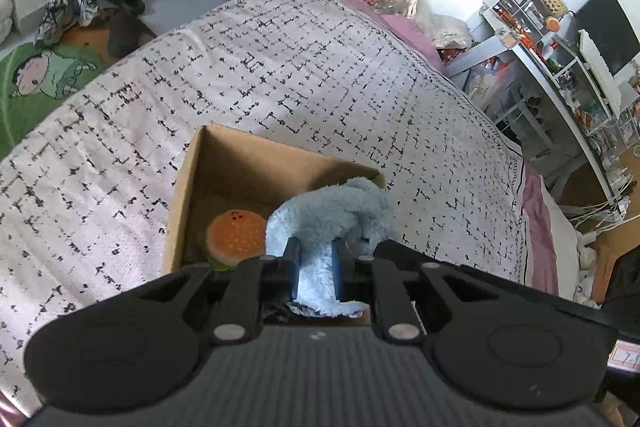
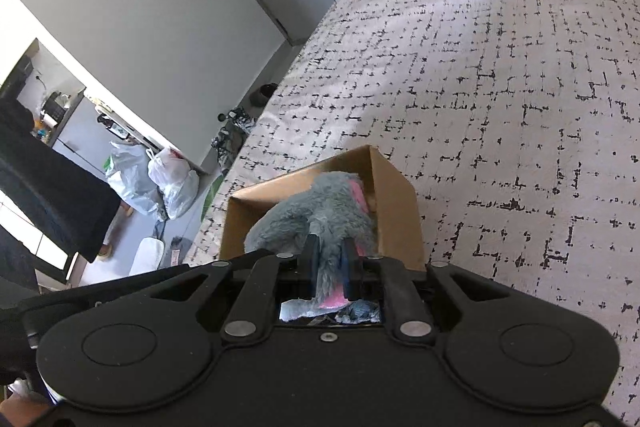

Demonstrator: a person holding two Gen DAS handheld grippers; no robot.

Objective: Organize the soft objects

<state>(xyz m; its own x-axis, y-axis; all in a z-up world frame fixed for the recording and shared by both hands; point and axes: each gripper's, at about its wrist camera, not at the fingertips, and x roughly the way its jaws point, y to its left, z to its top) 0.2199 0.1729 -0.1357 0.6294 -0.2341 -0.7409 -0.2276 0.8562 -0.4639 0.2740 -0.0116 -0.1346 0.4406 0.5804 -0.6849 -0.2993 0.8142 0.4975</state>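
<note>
Broadly, the bed fills most of both views, its pale cover printed with a broken black grid; through my left wrist camera it runs from the 9 o'clock edge up to about 1 o'clock. Off its 10 o'clock side I see a green cartoon rug on the floor, and at 3 o'clock a cluttered desk and shelves. In my right wrist view two white plastic bags sit on the floor at 9 o'clock.

Next down in size, an open cardboard box rests on the bed, just above centre of my left view, and it shows again at centre in the right view.

My left gripper has its jaws clenched on a flap of the light blue-grey plush toy, whose body hangs over the box's 3 o'clock side. My right gripper has its jaws clamped on a grey, pink-lined part of a plush over the box opening; whether it is the same toy I cannot tell.

Smallest, a burger plush lies inside the box on its floor, at 9 o'clock of the blue toy and just beside it.
</note>
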